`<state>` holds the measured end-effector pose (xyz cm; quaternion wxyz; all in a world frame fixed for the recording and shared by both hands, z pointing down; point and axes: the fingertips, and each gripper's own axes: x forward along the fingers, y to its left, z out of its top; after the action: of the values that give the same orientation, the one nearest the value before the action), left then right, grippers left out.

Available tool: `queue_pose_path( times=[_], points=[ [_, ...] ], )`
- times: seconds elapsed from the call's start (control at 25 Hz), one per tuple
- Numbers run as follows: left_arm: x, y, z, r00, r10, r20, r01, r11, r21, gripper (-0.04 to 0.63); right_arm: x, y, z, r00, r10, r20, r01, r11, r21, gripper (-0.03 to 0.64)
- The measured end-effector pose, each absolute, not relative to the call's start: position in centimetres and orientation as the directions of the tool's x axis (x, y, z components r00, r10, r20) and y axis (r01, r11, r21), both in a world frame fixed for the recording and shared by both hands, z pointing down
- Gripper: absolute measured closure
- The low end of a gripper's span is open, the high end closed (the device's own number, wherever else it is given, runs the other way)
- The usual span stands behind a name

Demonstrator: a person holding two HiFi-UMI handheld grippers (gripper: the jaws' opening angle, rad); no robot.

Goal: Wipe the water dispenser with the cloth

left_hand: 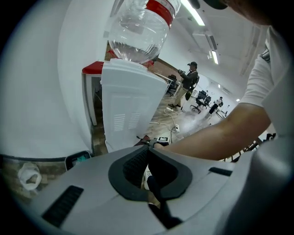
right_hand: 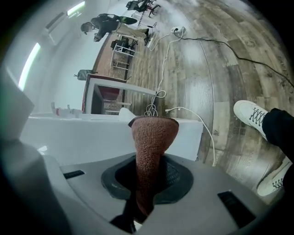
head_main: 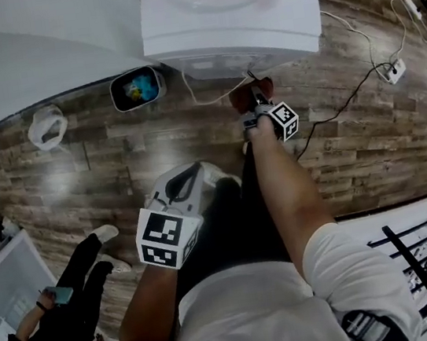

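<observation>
Left hand-held gripper closed empty, right hand-held gripper pinching cloth at water dispenser, water in bottle

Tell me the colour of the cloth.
The cloth is reddish brown; clearest in the right gripper view.

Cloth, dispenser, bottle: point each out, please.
cloth (right_hand: 154,137), right gripper view, on its bunched end past the jaws.
dispenser (left_hand: 131,98), left gripper view, on its white side panel.
bottle (left_hand: 138,34), left gripper view, on its clear wall.
</observation>
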<state>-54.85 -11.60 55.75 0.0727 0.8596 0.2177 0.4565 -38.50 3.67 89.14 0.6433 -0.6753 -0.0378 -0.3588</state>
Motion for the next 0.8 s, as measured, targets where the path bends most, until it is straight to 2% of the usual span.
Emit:
queue_pose_path(
  times=[0.44,0.8],
  points=[
    [-54.9,-13.1,57.4,0.472,0.424,0.773,0.290,-0.903,0.318,0.606,-37.5,2.7,90.6,0.765,-0.409,0.497,0.488,-0.136,-0.862,0.561],
    [-54.1,-12.9,55.8,0.501,0.439,0.746,0.312,-0.895,0.318,0.606,-35.6,2.3,84.3,0.846,-0.392,0.361,0.376,-0.040,-0.926,0.561]
  ],
)
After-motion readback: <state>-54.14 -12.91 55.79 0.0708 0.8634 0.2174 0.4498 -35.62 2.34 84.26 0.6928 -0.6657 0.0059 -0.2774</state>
